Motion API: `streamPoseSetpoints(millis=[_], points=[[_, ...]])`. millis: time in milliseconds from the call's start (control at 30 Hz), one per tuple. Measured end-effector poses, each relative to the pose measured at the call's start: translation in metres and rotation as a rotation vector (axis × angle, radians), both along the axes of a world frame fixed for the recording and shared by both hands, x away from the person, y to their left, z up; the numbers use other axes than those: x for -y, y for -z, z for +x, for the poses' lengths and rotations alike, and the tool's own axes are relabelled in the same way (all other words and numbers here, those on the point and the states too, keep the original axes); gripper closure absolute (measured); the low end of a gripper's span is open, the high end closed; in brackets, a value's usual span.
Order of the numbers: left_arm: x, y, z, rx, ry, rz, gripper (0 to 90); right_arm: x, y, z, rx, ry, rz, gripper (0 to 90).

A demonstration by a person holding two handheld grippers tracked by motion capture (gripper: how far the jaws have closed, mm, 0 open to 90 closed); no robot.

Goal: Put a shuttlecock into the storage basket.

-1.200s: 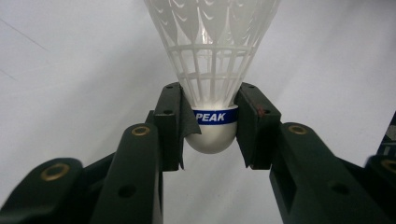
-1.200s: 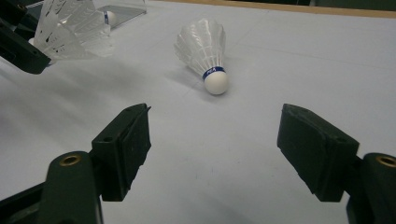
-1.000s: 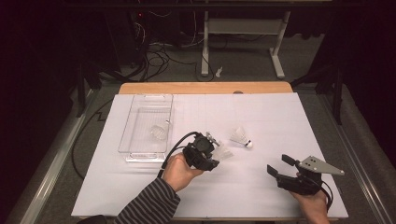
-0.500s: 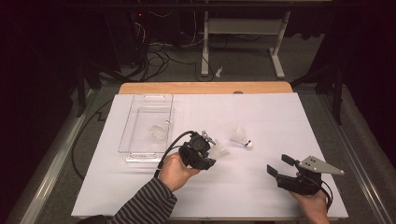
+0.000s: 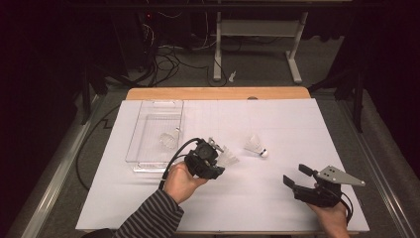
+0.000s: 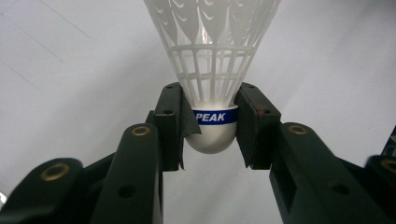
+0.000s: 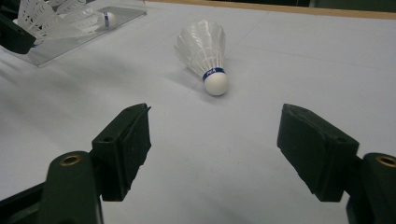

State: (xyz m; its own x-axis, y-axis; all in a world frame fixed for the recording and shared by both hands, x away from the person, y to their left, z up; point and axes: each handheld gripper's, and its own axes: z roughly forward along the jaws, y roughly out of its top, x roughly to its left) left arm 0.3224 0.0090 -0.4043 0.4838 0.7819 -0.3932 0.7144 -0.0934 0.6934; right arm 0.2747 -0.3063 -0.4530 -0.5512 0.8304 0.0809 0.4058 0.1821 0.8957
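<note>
Dark surroundings frame your bench (image 5: 148,208), which is covered by a white sheet, with a wooden edge showing along its far side. Beyond it, desk legs and loose cables sit on the grey floor.

A clear rectangular plastic tray (image 5: 154,130) rests on the left half of the sheet, lying flat. One white feathered shuttlecock (image 5: 168,140) lies inside it, toward the near right corner.

Your left gripper (image 5: 218,159) sits just right of the tray's near corner, carried in your left hand (image 5: 181,181) with a striped sleeve behind it. Its jaws are clamped on a white shuttlecock with a blue band (image 6: 212,70): the left gripper view shows both pads pressed against the cork base at the band, the skirt pointing away from the gripper. In the high view the skirt projects to the right, away from the tray.

Your right gripper (image 5: 294,174) rests near the bench's near right corner, a grey three-cornered plate on top. Its jaws stand wide apart with nothing between them.

A second white shuttlecock with a blue band (image 7: 205,53) lies on its side on the sheet, between the two grippers and farther back, cork end toward your right gripper and well apart from its jaws.
</note>
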Motion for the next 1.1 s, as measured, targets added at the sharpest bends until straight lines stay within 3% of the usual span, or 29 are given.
streamPoseSetpoints(millis=[500, 1100], points=[[-0.013, -0.004, 0.003, 0.019, -0.033, 0.01, 65.0, 0.0, 0.0, 0.001, -0.003, 0.001, 0.0, 26.5], [-0.043, -0.026, 0.011, 0.057, -0.108, -0.004, 65.1, 0.0, 0.0, 0.001, 0.001, 0.003, 0.0, 26.5]])
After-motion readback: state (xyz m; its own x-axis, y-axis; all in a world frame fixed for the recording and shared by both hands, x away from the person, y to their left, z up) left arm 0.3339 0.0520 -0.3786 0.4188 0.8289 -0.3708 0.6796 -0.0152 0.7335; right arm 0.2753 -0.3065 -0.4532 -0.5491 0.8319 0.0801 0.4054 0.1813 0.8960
